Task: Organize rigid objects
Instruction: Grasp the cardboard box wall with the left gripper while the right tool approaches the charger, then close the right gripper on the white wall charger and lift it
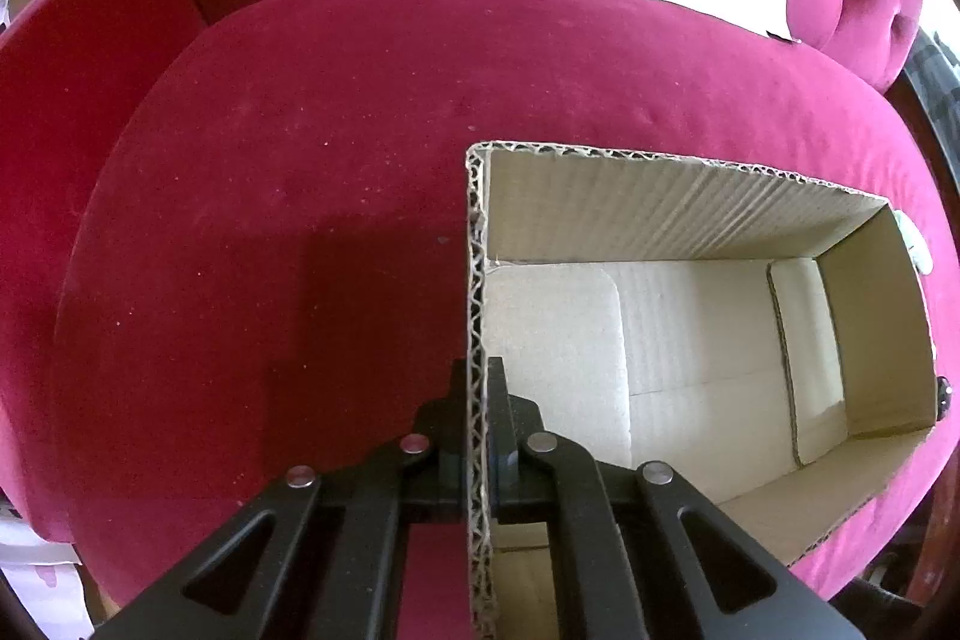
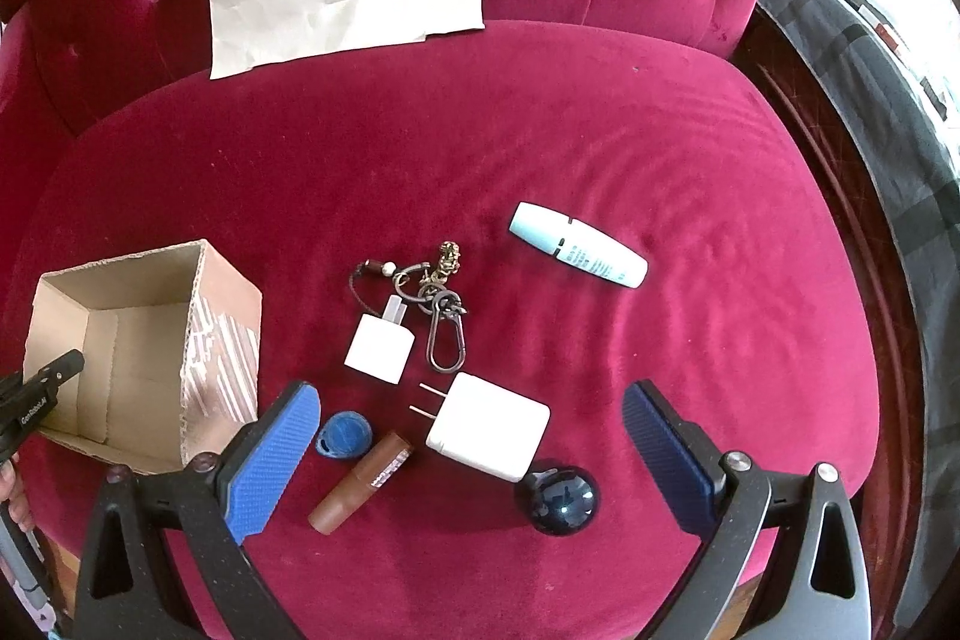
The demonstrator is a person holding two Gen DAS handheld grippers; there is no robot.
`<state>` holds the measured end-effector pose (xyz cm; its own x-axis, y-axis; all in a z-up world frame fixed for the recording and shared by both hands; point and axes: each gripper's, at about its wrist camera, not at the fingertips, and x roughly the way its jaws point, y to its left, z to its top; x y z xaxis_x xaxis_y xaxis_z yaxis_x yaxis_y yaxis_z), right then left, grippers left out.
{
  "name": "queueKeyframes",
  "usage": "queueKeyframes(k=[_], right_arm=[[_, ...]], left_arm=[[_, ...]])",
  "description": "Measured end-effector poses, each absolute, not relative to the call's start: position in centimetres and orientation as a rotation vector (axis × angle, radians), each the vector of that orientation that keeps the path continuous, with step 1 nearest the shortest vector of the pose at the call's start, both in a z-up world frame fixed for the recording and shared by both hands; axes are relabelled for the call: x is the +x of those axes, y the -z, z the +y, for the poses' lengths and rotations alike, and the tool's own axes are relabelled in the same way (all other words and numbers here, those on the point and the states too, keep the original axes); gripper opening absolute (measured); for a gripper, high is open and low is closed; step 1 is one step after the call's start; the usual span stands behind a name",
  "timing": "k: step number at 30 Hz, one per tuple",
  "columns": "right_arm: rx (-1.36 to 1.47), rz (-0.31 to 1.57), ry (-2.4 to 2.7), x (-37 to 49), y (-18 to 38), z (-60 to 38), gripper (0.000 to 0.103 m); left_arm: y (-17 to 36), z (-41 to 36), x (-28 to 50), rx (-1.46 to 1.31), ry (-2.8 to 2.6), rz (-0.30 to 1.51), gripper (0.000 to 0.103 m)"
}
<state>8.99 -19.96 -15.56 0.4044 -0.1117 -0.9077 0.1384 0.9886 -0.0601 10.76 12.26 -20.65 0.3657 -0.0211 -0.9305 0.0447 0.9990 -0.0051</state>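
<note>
The crimson velvet armchair seat (image 2: 540, 130) carries everything. The open cardboard box (image 2: 144, 340) is the landmark: the left tongs (image 1: 479, 370) are clenched on its near side wall. To the box's right, the right tongs (image 2: 468, 403) hang released, spread wide over the scattered items. Between them lies the large white charger (image 2: 489, 427), with a dark ball (image 2: 561, 499) and brown tube (image 2: 360, 481) nearby. Farther right of the box lie the pale blue tube (image 2: 579, 244), small white plug (image 2: 379, 349), keyring (image 2: 441, 304) and blue fob (image 2: 343, 433).

A crimson velvet seat cushion (image 2: 540, 130) carries everything. On it lie an open brown cardboard box (image 2: 228, 334), two white plug adapters (image 2: 489, 427), a metal keyring bunch (image 2: 441, 304), a pale blue tube (image 2: 579, 244), a brown cylinder (image 2: 360, 481), a blue fob (image 2: 343, 433) and a dark glossy ball (image 2: 561, 502).
</note>
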Motion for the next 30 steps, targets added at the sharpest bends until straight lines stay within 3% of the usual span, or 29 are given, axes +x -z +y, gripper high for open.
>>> queueKeyframes(k=[30], right_arm=[[0.093,1.261,0.144,10.0,21.5,-21.8,0.101]], left_arm=[[20.5,11.5,10.8,0.029,0.028,1.183,0.003]])
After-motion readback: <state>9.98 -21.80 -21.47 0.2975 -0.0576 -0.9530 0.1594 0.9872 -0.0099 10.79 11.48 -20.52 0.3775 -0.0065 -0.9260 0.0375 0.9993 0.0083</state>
